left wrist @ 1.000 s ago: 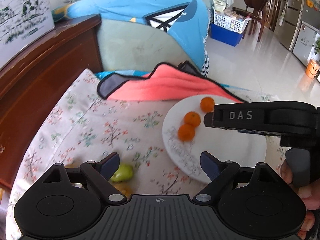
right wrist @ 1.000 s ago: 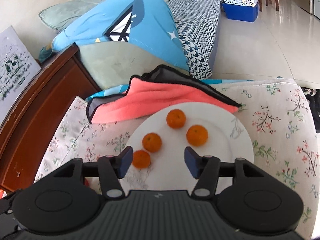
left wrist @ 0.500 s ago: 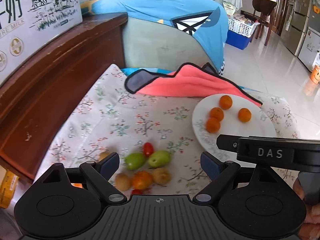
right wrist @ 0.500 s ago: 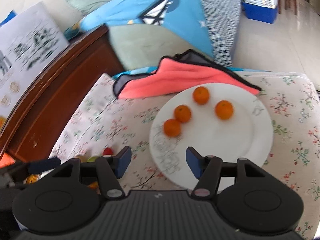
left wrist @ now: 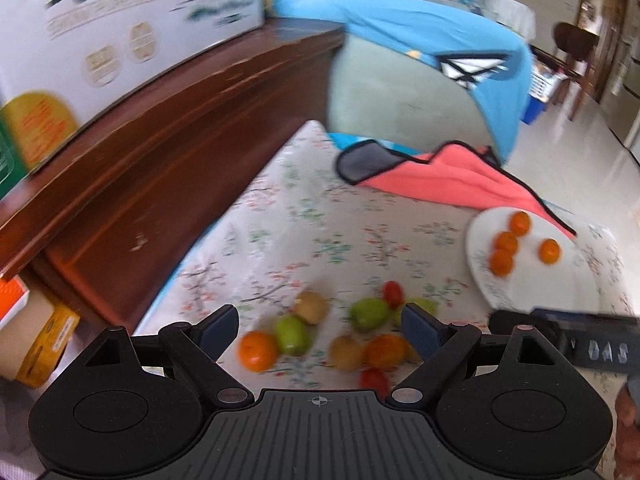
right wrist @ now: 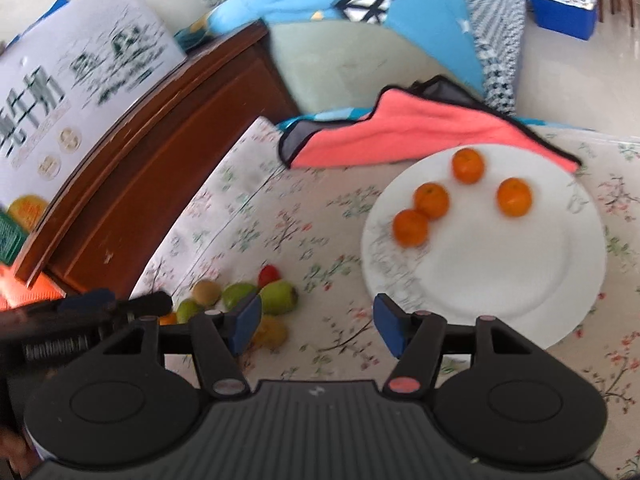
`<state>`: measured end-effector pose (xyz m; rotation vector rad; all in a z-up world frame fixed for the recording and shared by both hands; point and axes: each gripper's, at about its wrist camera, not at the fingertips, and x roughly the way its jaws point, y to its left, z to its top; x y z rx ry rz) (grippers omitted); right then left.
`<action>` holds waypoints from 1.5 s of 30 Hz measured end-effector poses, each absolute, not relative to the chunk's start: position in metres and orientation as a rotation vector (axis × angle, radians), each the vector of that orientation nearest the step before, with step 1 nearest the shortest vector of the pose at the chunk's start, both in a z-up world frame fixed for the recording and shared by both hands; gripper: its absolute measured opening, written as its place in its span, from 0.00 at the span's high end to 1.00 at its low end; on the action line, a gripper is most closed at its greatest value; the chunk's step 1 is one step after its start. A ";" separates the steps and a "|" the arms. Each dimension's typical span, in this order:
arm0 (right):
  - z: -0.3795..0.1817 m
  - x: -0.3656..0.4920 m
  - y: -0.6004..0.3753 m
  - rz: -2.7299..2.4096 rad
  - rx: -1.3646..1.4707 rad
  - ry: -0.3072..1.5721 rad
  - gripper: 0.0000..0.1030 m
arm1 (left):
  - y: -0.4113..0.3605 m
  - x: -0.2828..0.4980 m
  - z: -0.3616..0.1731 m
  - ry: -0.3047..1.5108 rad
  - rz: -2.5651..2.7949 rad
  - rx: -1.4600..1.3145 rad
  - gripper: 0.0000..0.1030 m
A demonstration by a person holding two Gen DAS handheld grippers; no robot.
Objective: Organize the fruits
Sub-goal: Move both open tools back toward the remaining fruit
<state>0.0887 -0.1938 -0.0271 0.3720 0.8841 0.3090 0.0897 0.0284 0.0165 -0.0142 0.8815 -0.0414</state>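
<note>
- We hold the left gripper [left wrist: 320,326] open and empty above the loose fruits [left wrist: 336,332].
- Our right gripper [right wrist: 318,320] gapes empty beside the plate [right wrist: 520,280] bearing four oranges [right wrist: 430,200].

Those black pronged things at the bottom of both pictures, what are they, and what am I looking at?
They are hand-held grippers, one in each of a person's hands, each carrying a camera that looks out along its two fingers. One picture comes from the left gripper, the other from the right gripper. Both are open and hold nothing. On the flowered cloth lies a white plate with four small oranges. Beside it sits a loose pile of mixed fruit: green, brownish, orange and small red pieces. A pink towel lies behind.
</note>
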 end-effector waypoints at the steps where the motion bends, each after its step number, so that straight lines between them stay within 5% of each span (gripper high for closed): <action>1: -0.028 0.088 -0.190 0.322 0.362 0.886 0.39 | 0.034 0.090 0.016 0.882 -0.031 -0.023 0.13; 13: -0.045 0.074 -0.143 0.491 0.259 0.901 0.39 | 0.076 0.088 0.002 0.917 0.055 -0.054 0.13; 45: -0.072 0.072 -0.099 0.567 0.101 0.882 0.62 | 0.073 0.095 -0.053 0.945 -0.101 0.191 0.13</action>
